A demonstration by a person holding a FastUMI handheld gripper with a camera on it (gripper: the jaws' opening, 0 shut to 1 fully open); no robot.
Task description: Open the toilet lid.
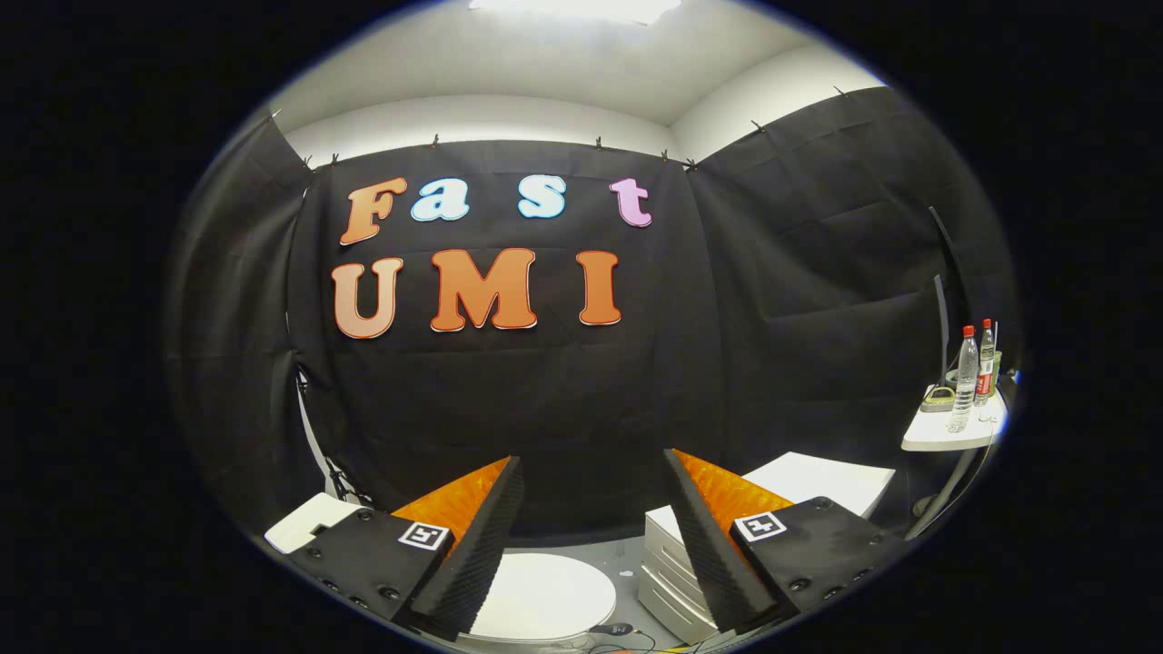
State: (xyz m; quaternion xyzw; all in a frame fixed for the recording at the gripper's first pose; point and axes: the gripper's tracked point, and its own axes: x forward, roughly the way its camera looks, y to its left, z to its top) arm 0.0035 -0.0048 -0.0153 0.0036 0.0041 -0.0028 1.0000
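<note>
The toilet lid (545,595) is a white oval lying flat and closed on the floor level below, seen between my two fingers and under the left one. My gripper (592,468) is held high above it, open, with a wide gap and nothing between the fingers. The left finger (477,545) covers the lid's left edge. The rest of the toilet is hidden below the view.
A white box-like unit with drawers (668,568) stands right of the lid, partly behind the right finger. A small white table (949,436) further right carries two bottles (972,372). A white object (304,520) lies at the left. Black cloth walls close the booth.
</note>
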